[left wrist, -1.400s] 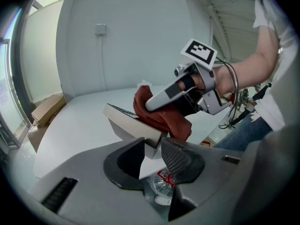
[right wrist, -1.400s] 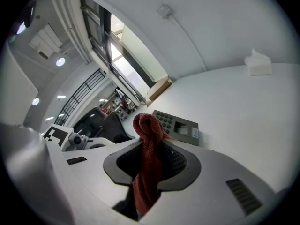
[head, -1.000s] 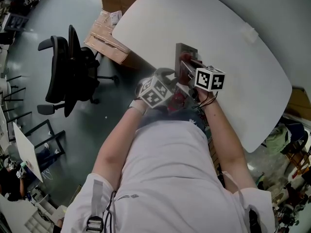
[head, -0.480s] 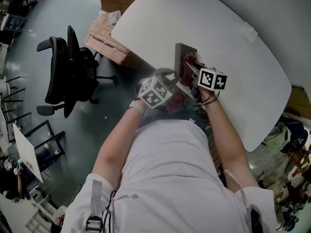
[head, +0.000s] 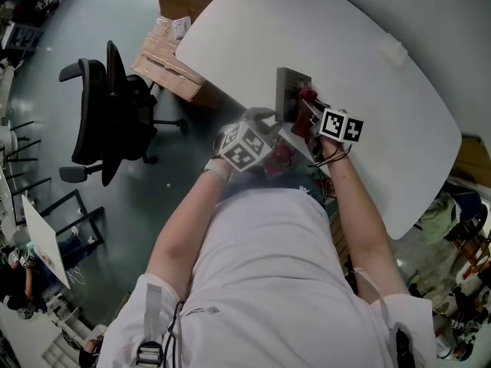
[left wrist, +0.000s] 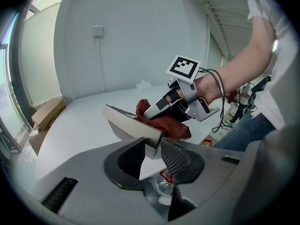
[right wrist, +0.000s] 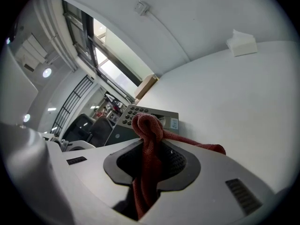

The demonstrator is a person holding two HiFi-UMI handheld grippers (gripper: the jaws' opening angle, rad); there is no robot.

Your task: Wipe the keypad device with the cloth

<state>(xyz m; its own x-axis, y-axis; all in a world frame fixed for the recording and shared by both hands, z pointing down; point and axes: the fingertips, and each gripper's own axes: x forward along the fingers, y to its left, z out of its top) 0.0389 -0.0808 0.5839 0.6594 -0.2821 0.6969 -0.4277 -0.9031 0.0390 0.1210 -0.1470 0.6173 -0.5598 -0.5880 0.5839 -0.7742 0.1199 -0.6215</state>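
**Cloth sweeping along the keypad device while the other tongs are bracing it**

The keypad device (head: 288,83) is sitting on the white table (head: 368,60), and both tools are working on it. The left gripper (left wrist: 152,153) is pinching the near corner of the device, one pad on each side of its edge. It is holding the same spot it held a second ago, so the device is staying put.

The right gripper (right wrist: 151,150) is clamping the red cloth (right wrist: 149,125) tightly between its jaws. The bunched end is sticking out ahead of the jaws, and a tail is trailing off to the side. Over the last second this gripper has been sliding a little toward the right-hand side of the device, carrying the cloth with it. In the left gripper view the cloth is now lying on the device's sloped top at that end.

This shift suggests a wiping stroke is under way rather than just starting. In the right gripper view, the number keys just left of the cloth are still showing uncovered. The wiping is therefore probably only partly done, and more passes back over the keys are likely needed.
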